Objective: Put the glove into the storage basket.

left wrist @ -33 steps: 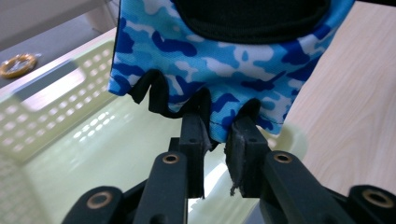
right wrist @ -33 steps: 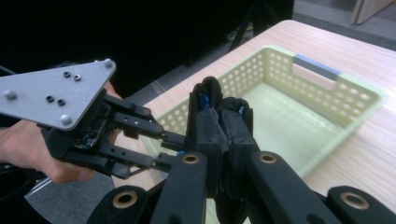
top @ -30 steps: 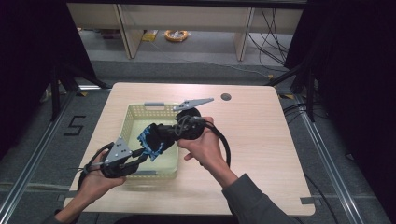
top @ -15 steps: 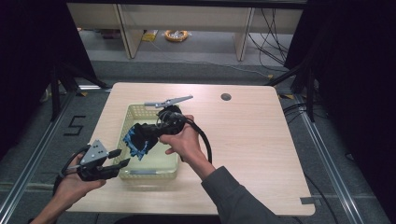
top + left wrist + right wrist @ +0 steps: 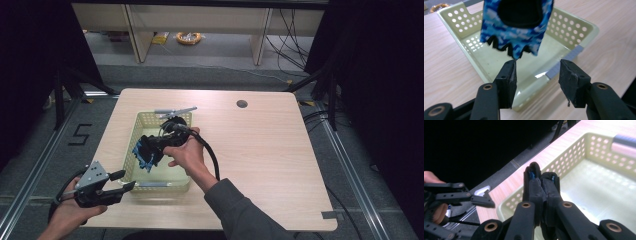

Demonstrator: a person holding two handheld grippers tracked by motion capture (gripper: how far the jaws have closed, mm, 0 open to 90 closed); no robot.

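right tool (image 5: 146,152) clenched on blue cloth (image 5: 515,32) over basket (image 5: 131,150), left tool (image 5: 125,181) released, wooden table (image 5: 270,150).

Blue patterned cloth (image 5: 515,30) cut off by top edge in left gripper view; mostly hidden between jaws in right gripper view.

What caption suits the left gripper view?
Open left tool faces a blue cloth hanging over the basket.

Both grippers, the left gripper (image 5: 122,181) and the right gripper (image 5: 146,152), are showing black jaws with brass-coloured rivets, the left one is carrying a grey three-cornered plate, a thick black cable is trailing from the right one, and the person is wearing a grey sleeve (image 5: 240,212).
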